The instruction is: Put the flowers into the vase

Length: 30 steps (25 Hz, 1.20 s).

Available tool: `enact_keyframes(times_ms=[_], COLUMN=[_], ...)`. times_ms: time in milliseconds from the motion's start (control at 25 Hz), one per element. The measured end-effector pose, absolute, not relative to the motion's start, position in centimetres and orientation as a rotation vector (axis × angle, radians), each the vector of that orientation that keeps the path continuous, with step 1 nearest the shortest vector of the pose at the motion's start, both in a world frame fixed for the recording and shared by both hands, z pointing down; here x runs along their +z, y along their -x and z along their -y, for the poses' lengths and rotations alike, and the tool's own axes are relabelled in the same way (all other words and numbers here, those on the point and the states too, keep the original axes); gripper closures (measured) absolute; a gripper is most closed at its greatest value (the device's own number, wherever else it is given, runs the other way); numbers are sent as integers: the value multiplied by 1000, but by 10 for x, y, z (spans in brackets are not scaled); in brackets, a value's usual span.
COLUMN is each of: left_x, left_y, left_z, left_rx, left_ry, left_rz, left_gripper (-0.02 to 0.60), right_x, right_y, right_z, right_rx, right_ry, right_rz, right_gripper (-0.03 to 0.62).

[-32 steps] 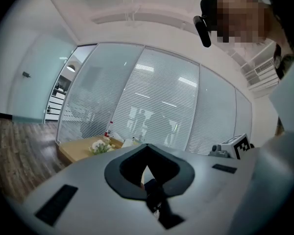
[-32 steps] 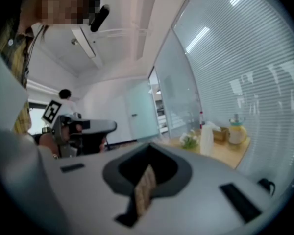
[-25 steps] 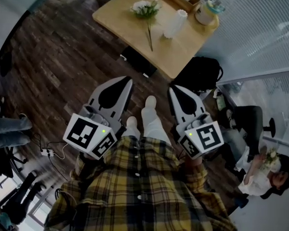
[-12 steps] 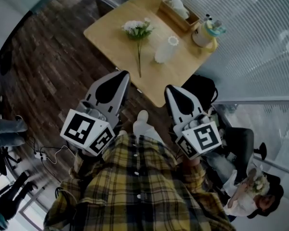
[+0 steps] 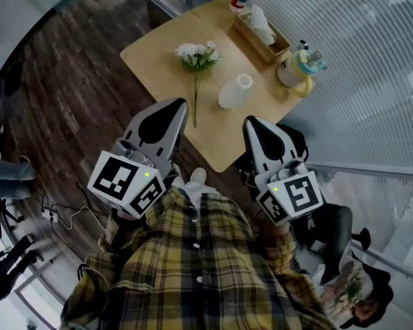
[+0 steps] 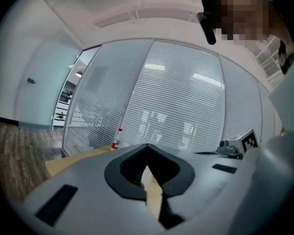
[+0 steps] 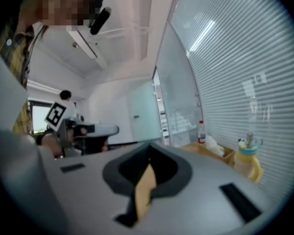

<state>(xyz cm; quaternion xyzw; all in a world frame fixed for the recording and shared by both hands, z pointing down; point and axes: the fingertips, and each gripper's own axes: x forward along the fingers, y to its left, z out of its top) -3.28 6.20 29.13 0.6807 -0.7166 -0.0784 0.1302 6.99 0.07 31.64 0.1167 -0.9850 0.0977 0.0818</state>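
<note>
Wooden table (image 5: 158, 53) nearer, scalloped white vase (image 5: 235, 93)

Soft, even light is brightening the worktop (image 5: 151, 57) while the floor (image 5: 69, 67) is lying dim. Fisheye distortion is bending and darkening all edges. The right gripper view is looking slightly blurred.

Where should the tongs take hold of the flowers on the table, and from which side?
Take the bare stem at its lower half, not the white blooms. The flowers lie flat on the table, stem end toward the near edge, so probably come from above there, jaws across the stem, left tongs nearest.
</note>
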Motion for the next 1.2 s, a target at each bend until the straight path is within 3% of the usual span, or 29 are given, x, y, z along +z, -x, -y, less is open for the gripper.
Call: enact_keyframes(times_ms=[440,840,1200], left_x=[292,290,295], left_y=[87,134,132], left_z=[3,102,154], left_rx=[-194,-114,-30], left_ry=[-2071,-2295,-2475], left_rz=[1963,1651,1281], left_gripper=[572,572,572], right_x=[317,297,291], right_y=[-15,32,11], right_z=[26,86,123], right_rx=[303,331,336], right_ry=[-407,-775,-1280], right_rz=[2934,2914,2719], right_gripper=[582,582,582])
